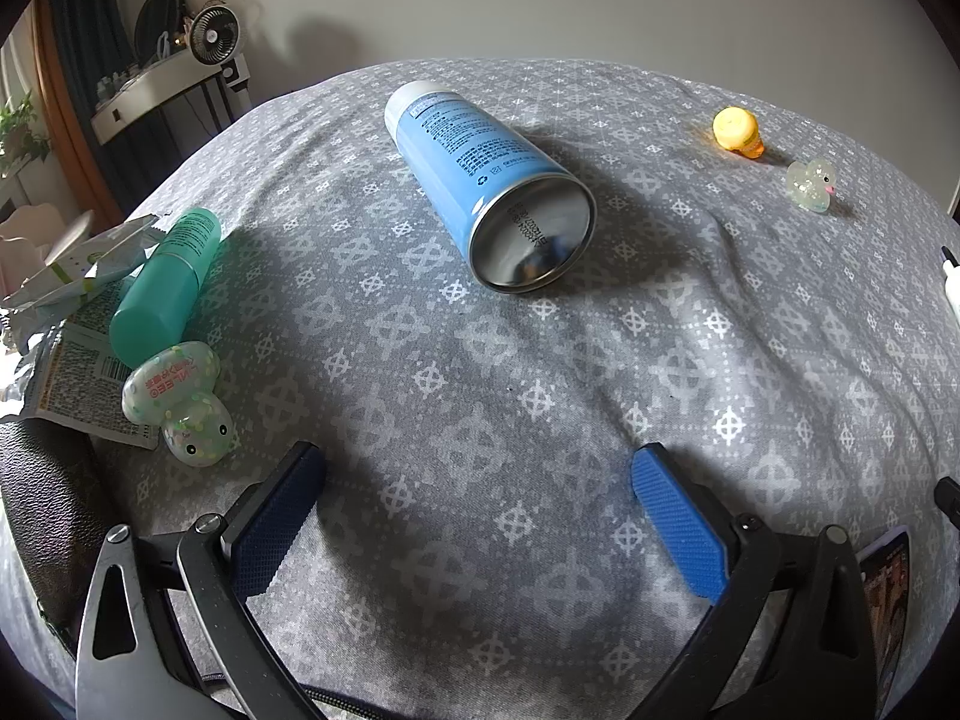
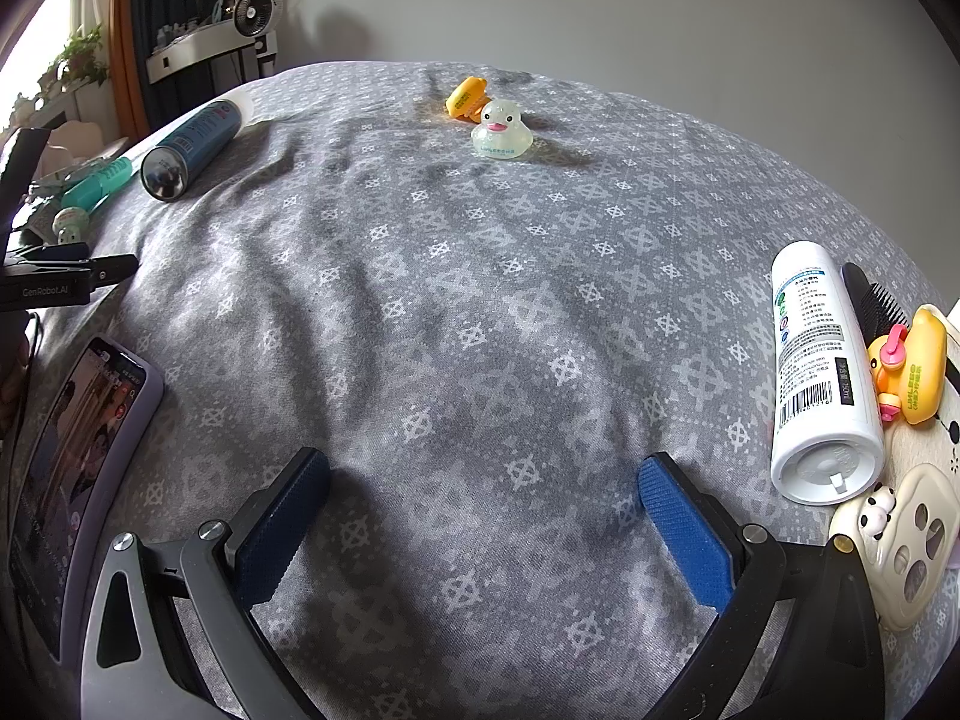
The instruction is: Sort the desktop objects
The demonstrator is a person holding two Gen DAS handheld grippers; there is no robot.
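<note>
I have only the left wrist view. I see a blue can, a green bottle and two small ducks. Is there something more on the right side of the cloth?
Observer: Yes. A white bottle lies on its side near the right edge of the cloth.
Operator: Is anything beside that bottle?
Observer: A yellow duck with pink headphones sits just to the right of it.
Operator: Does the right claw hold something?
Observer: No. The right claw is open with nothing between its pads.
</note>
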